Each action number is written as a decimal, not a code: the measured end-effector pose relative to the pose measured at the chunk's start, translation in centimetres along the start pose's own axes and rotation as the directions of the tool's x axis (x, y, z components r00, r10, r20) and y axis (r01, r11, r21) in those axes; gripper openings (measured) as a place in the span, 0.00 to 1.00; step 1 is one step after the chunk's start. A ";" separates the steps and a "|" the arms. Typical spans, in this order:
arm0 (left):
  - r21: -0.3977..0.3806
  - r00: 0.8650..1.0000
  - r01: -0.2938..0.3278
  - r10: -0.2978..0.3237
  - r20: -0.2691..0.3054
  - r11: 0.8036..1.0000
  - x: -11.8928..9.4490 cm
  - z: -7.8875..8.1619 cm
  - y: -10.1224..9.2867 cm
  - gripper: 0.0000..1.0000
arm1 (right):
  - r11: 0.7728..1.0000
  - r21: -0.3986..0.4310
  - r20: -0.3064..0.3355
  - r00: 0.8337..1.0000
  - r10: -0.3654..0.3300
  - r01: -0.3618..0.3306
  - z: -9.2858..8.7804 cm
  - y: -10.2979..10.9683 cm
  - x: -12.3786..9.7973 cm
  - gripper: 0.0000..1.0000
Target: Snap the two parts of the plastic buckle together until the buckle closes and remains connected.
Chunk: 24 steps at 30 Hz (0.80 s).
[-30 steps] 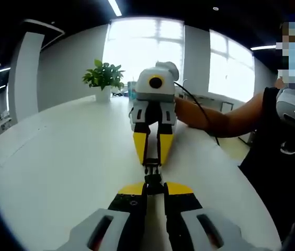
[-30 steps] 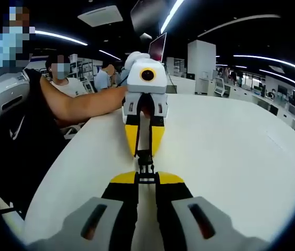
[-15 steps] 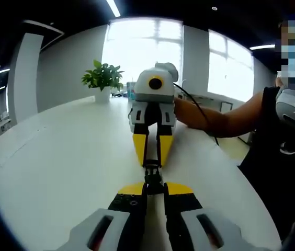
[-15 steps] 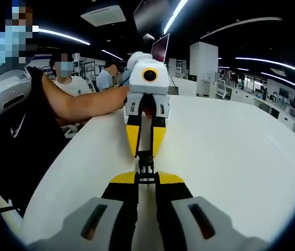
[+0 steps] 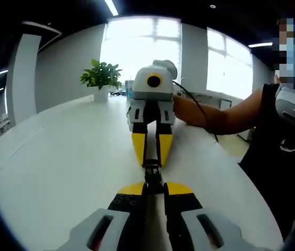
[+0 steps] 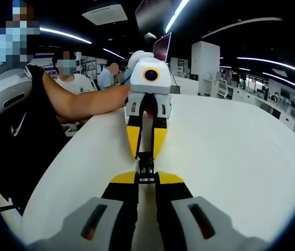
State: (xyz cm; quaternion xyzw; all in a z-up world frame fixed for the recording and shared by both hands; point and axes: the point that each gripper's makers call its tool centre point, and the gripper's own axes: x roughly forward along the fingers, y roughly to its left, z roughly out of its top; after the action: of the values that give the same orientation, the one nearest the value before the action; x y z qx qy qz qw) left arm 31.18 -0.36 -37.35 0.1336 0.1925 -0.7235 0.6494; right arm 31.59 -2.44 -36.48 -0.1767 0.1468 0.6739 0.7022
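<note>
The black plastic buckle [image 5: 153,175] hangs just above the white table [image 5: 58,162], stretched between the tips of both grippers, which point at each other. My left gripper [image 5: 154,185] is shut on the buckle's near end. My right gripper [image 5: 151,162] comes in opposite, shut on the far end. In the right gripper view the buckle [image 6: 146,166] runs from my right gripper [image 6: 146,178] to the left gripper [image 6: 146,155]. The two halves meet in one line; whether they are latched is too small to tell.
A potted plant [image 5: 101,77] stands at the table's far end by the windows. The person's forearm [image 5: 220,119] reaches in along the table edge. Seated people [image 6: 70,78] and an open laptop [image 6: 164,48] lie beyond the table, which has wide bare surface [image 6: 231,151].
Almost nothing has moved. Both grippers stay shut on the buckle's ends, and the opposite gripper's body has risen very slightly in each view.
</note>
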 end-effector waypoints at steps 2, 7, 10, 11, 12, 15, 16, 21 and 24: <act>0.003 1.000 0.000 0.000 -0.002 1.000 0.1 0.0 0.0 0.11 | 1.000 0.000 -0.002 1.000 0.001 -0.001 0.0 0.0 0.1 0.10; 0.007 1.000 -0.003 0.003 -0.014 1.000 0.3 -0.3 0.0 0.11 | 1.000 0.002 -0.002 1.000 -0.003 0.003 0.0 0.0 0.1 0.10; 0.009 1.000 -0.005 0.005 -0.021 1.000 0.3 -0.5 0.0 0.11 | 1.000 0.002 -0.003 1.000 -0.005 0.005 0.0 -0.1 0.2 0.10; 0.009 1.000 -0.005 0.005 -0.021 1.000 0.3 -0.5 0.0 0.11 | 1.000 0.002 -0.003 1.000 -0.004 0.004 -0.1 0.0 0.2 0.10; 0.007 1.000 -0.005 0.005 -0.021 1.000 0.3 -0.5 0.0 0.11 | 1.000 0.001 -0.004 1.000 -0.003 0.003 -0.1 0.0 0.2 0.10; 0.007 1.000 -0.005 0.005 -0.021 1.000 0.3 -0.5 0.0 0.11 | 1.000 -0.001 -0.005 1.000 0.000 0.000 -0.1 0.1 0.3 0.10; 0.008 1.000 -0.004 0.004 -0.021 1.000 0.3 -0.5 0.0 0.11 | 1.000 -0.002 -0.005 1.000 0.003 -0.003 -0.1 0.1 0.3 0.10; 0.017 1.000 0.006 -0.006 -0.019 1.000 0.3 -0.5 -0.2 0.11 | 1.000 -0.009 -0.007 1.000 0.013 -0.013 -0.1 0.4 0.3 0.10; 0.024 1.000 0.011 -0.010 -0.021 1.000 0.4 -0.5 -0.4 0.11 | 1.000 -0.010 -0.010 1.000 0.020 -0.020 -0.2 0.5 0.3 0.10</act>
State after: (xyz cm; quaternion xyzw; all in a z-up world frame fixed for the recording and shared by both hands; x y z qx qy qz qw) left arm 30.75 -0.40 -37.95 0.1479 0.1913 -0.7277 0.6418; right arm 31.17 -2.24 -36.86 -0.1821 0.1487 0.6806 0.6939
